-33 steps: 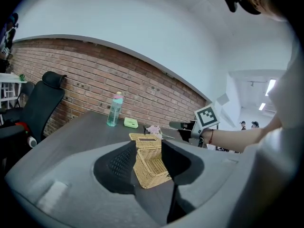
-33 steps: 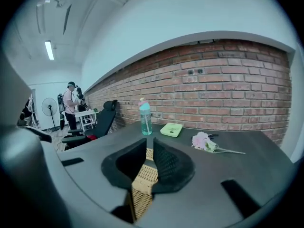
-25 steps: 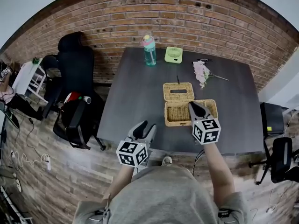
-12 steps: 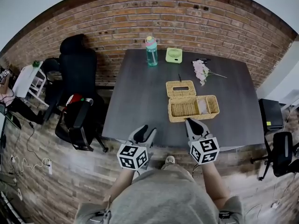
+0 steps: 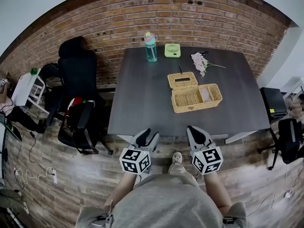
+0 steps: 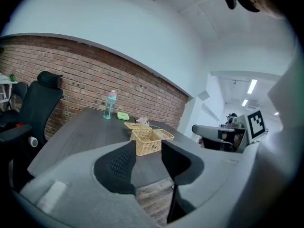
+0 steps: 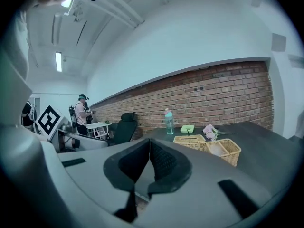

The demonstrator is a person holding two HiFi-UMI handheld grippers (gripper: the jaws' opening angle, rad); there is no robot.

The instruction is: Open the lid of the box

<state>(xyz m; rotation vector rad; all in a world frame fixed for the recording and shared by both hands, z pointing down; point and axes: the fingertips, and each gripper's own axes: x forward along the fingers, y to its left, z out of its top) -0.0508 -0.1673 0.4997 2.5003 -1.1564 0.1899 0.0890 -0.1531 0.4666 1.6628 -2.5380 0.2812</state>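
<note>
The box [image 5: 196, 98] sat right of centre on the table [image 5: 142, 99], its lid [image 5: 182, 80] already folded back; hence, likely, both tools hung below, clear of it; the left gripper [image 5: 145, 137] gaped empty; the right gripper [image 5: 197, 133] was pinched together on nothing.

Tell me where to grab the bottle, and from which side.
Grip the bottle round its straight body, below the cap, jaws level. It stands upright at the far edge of the table, with the wall behind and the fan to its right, so come from the near side. The open left gripper looks better placed.
</note>
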